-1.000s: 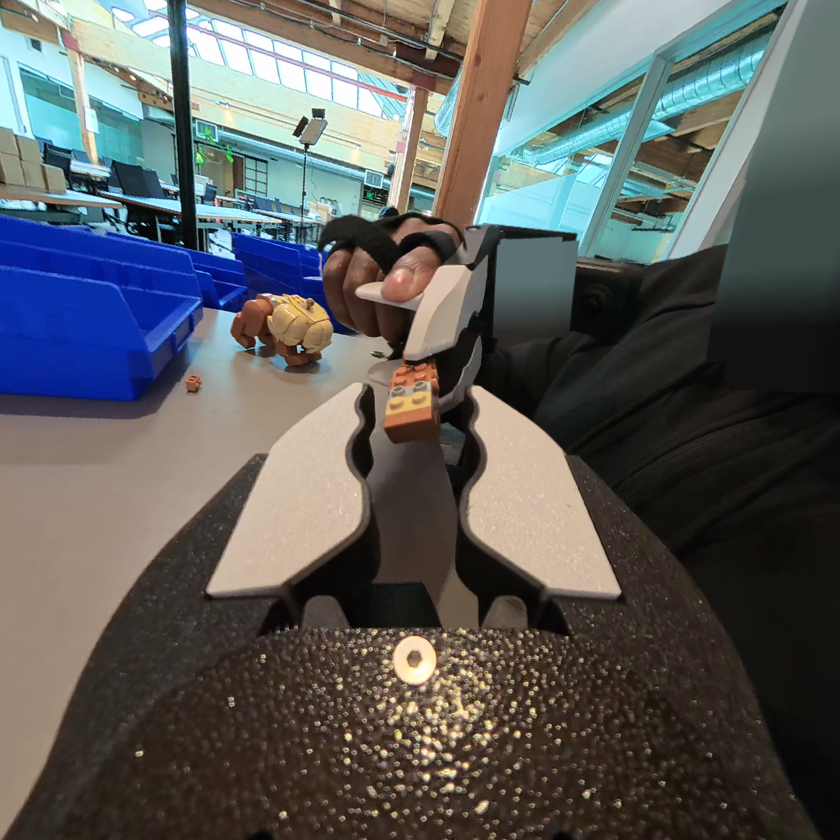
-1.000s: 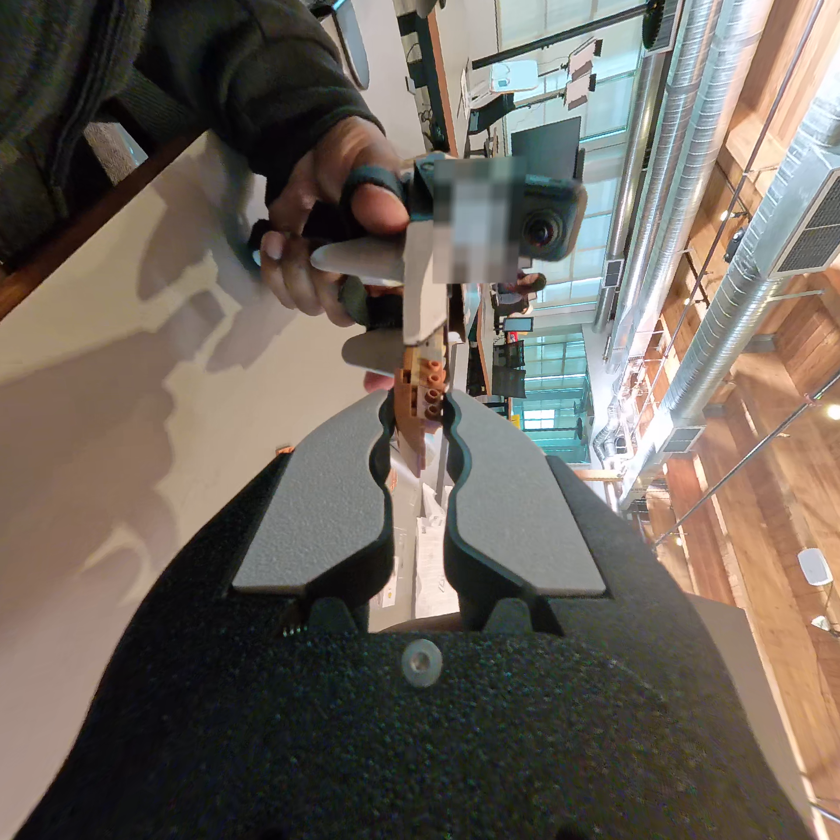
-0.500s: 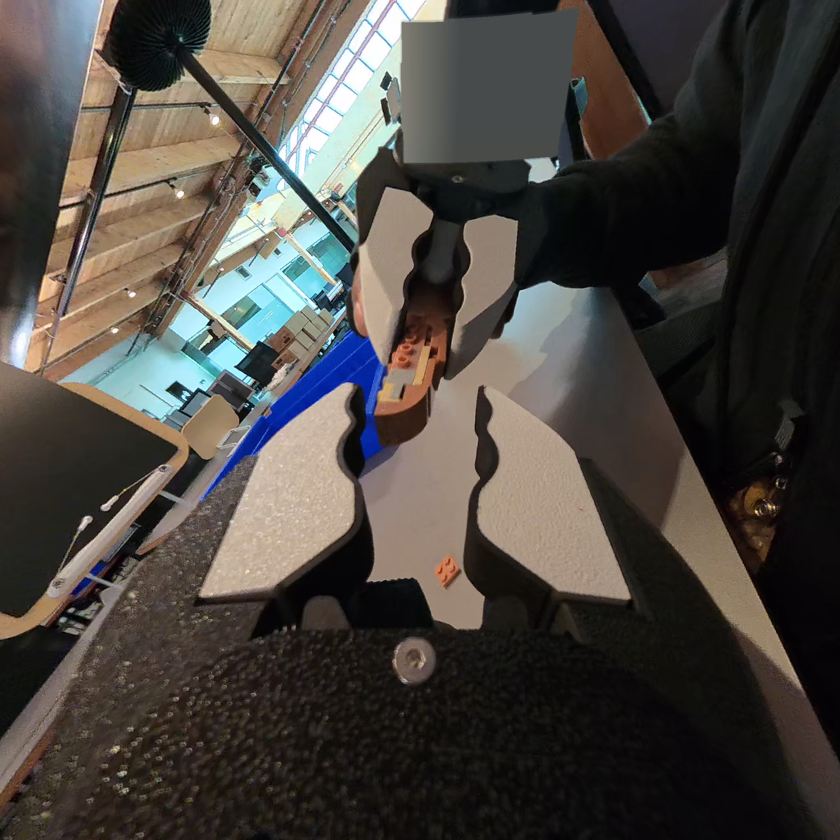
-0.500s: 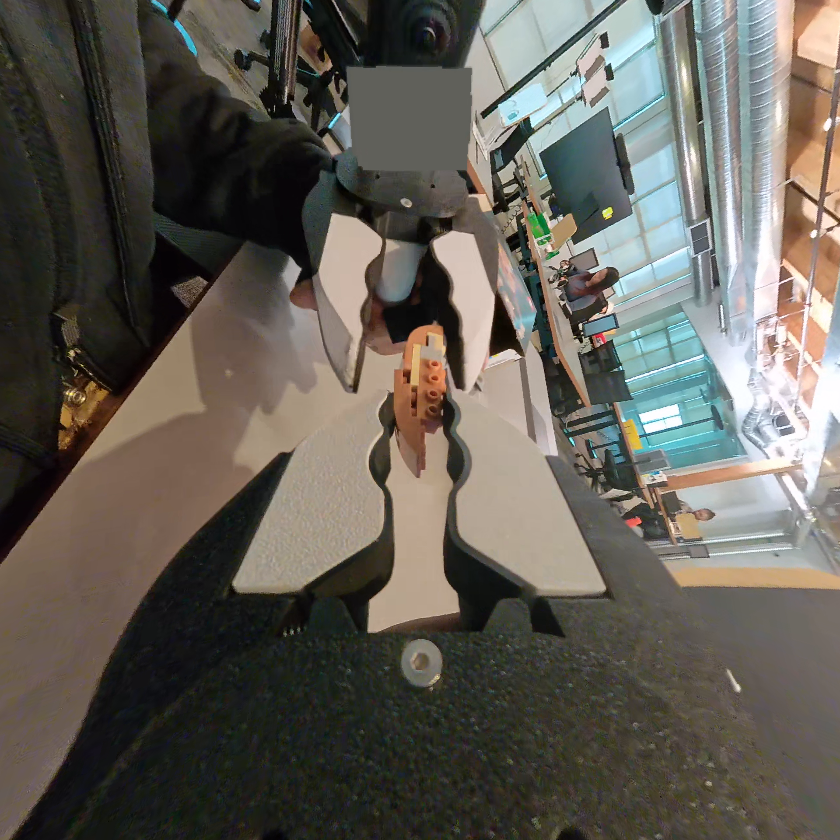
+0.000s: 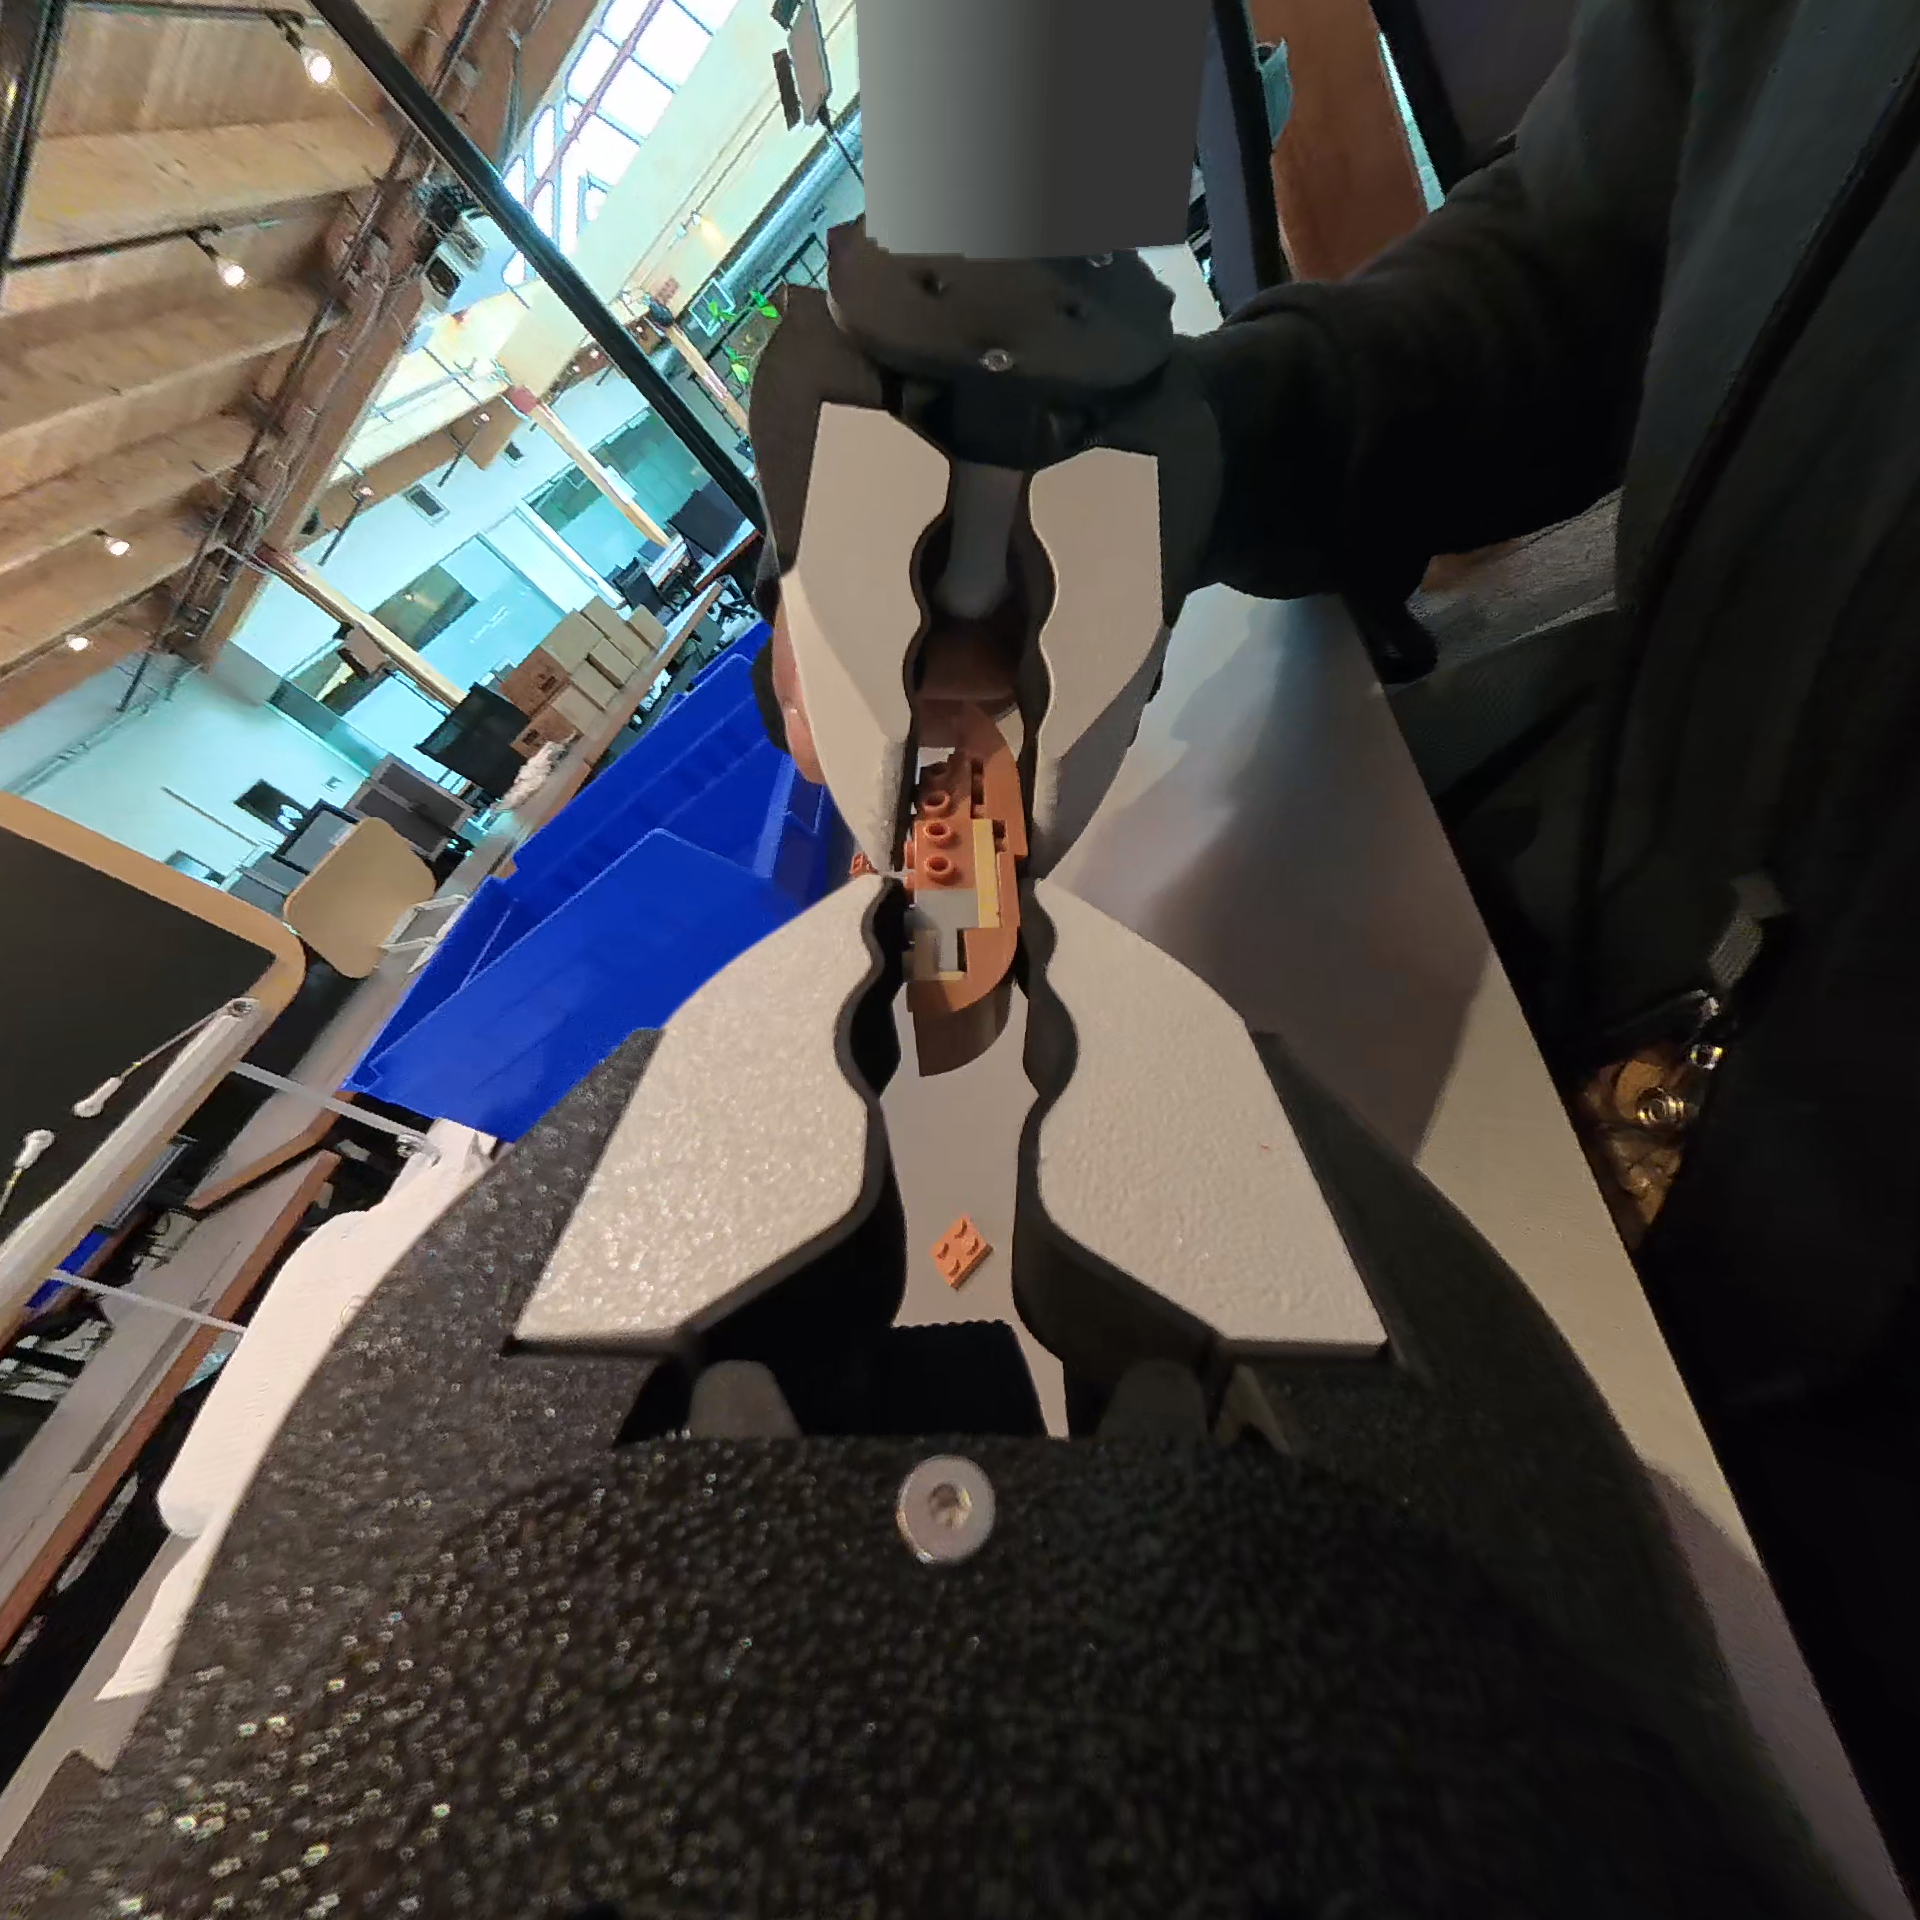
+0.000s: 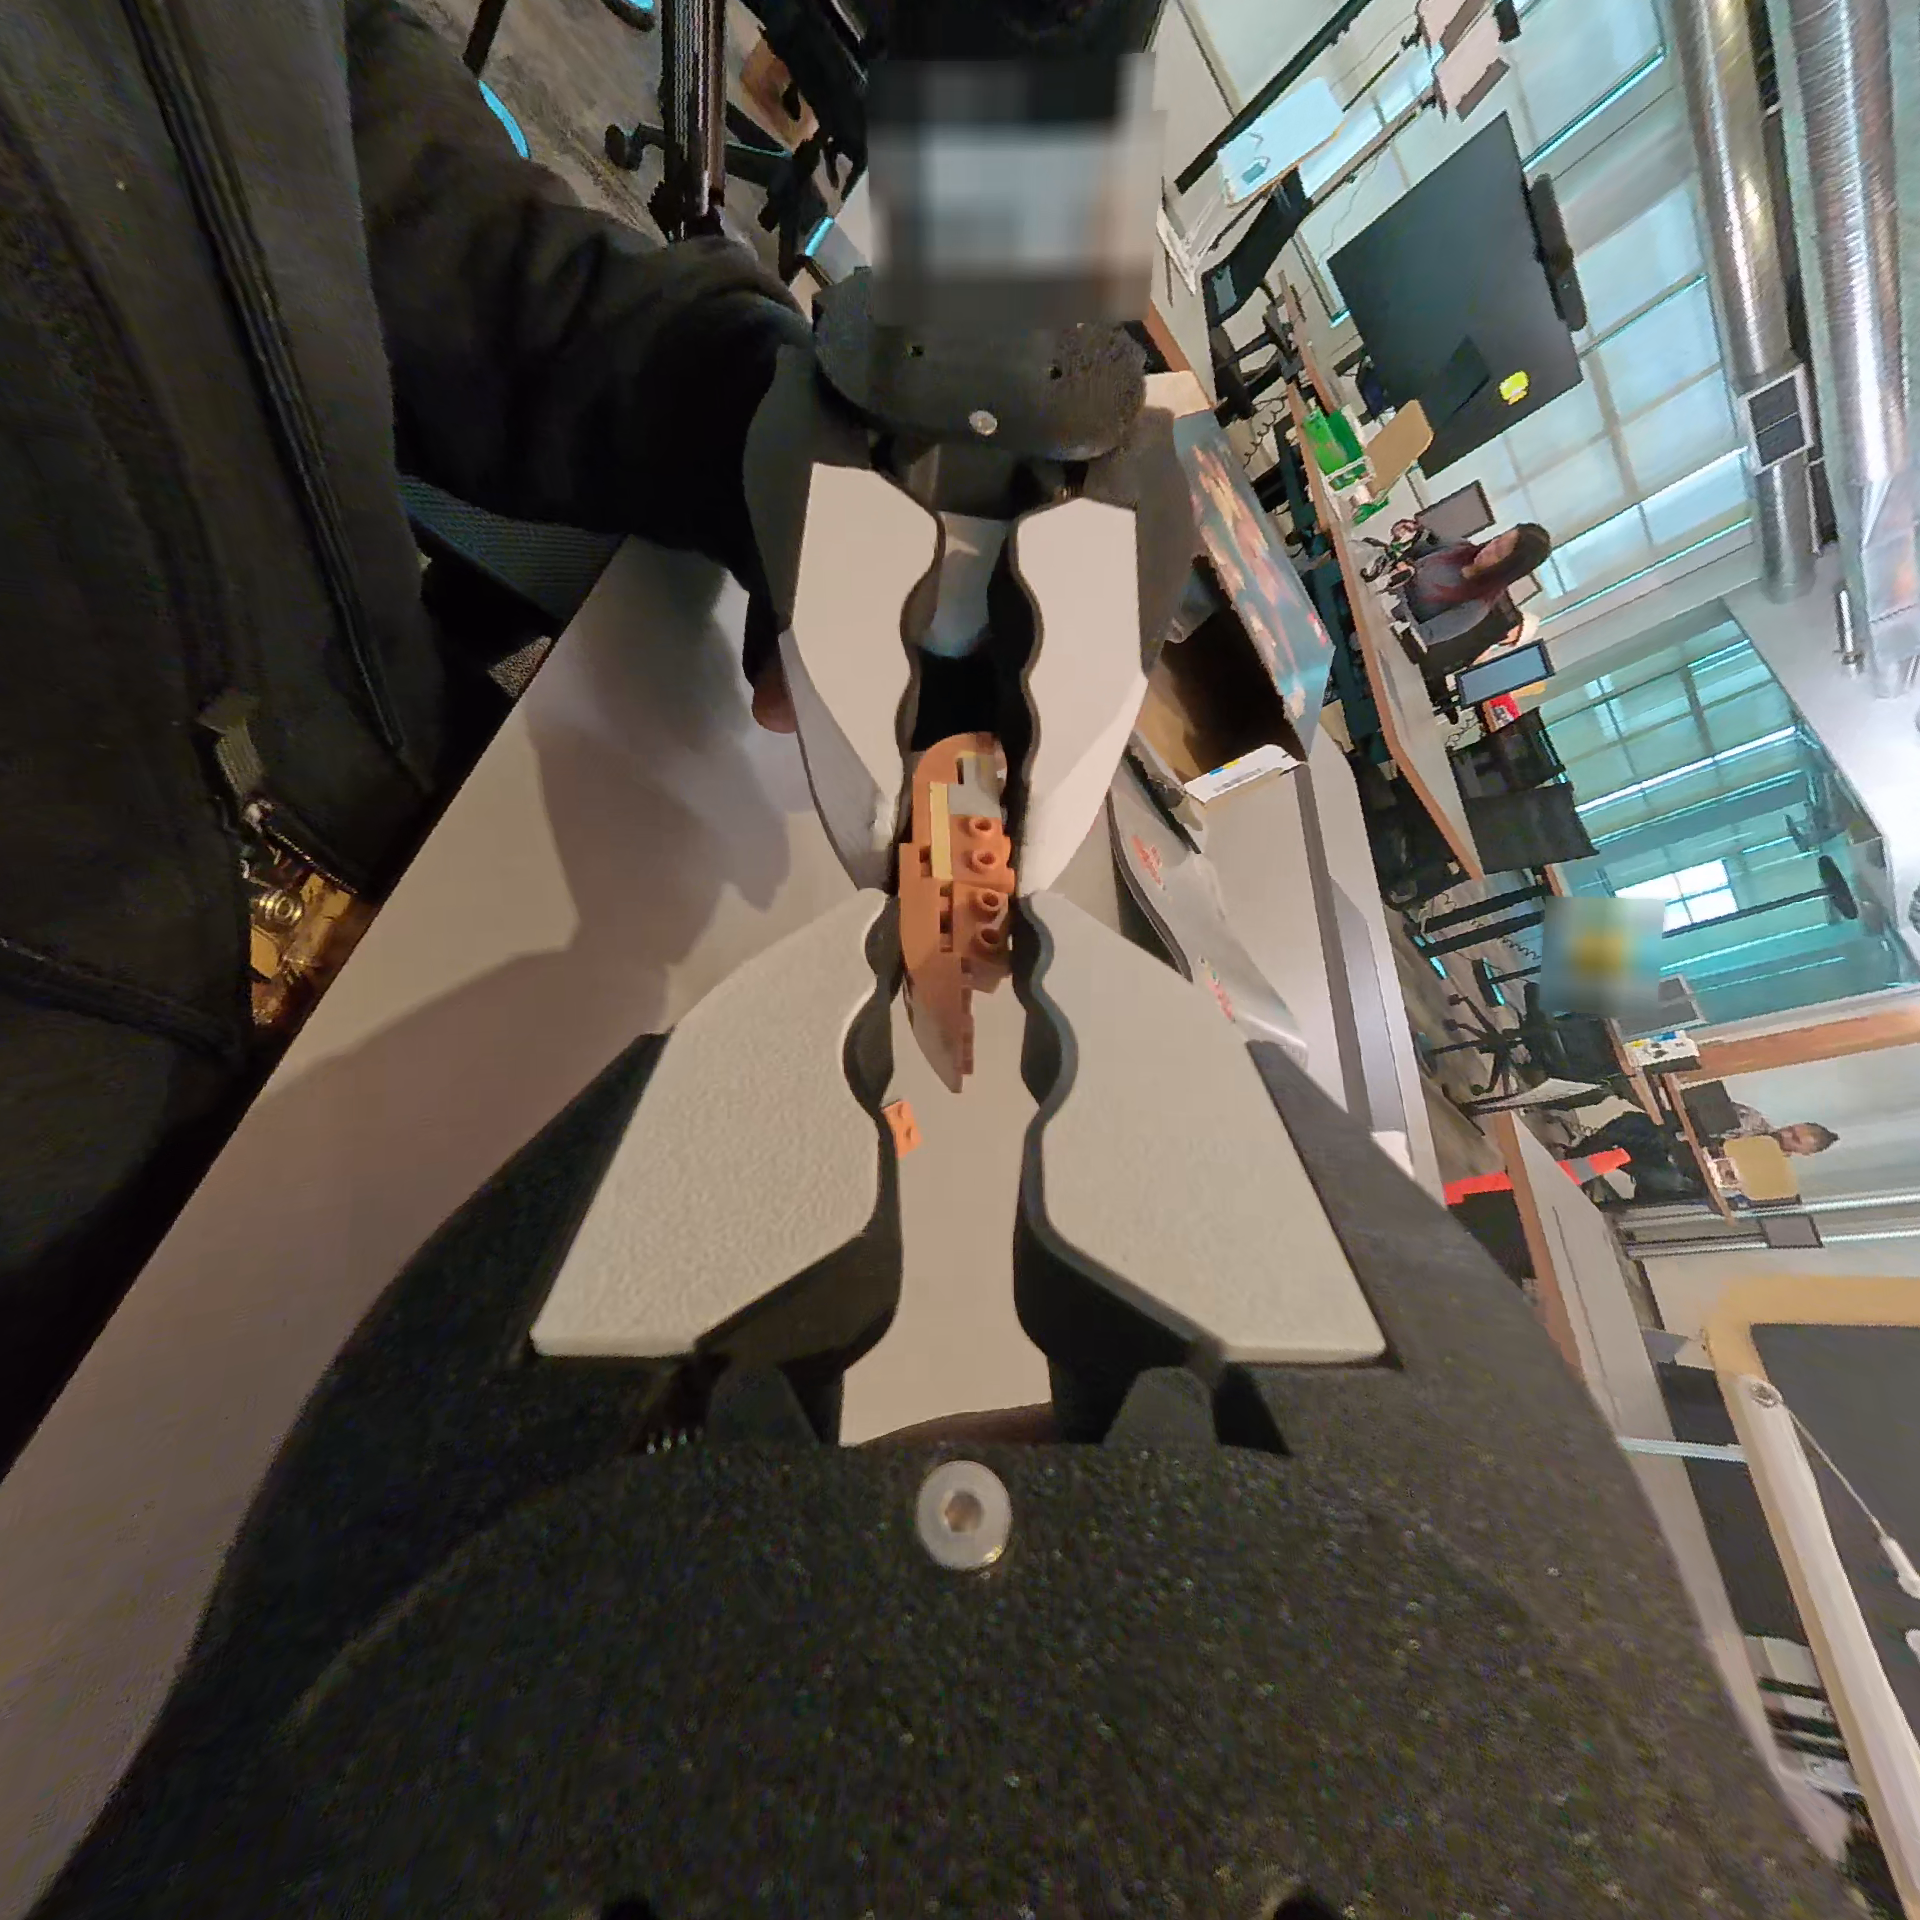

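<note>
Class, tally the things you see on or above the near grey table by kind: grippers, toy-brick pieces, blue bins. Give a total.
Grippers: 2, left gripper and right gripper, both clamped on the brick assembly
Toy-brick pieces: 2, brown brick assembly, small orange plate on the table
Blue bins: at least 2
Total: at least 6

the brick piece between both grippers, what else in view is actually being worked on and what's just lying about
Being handled:
- brown brick assembly, gripped at one end by the left gripper and at the other by the right gripper

Lying about:
- small orange plate on the grey table
- blue bins
- open cardboard box
- person's dark jacket
</note>
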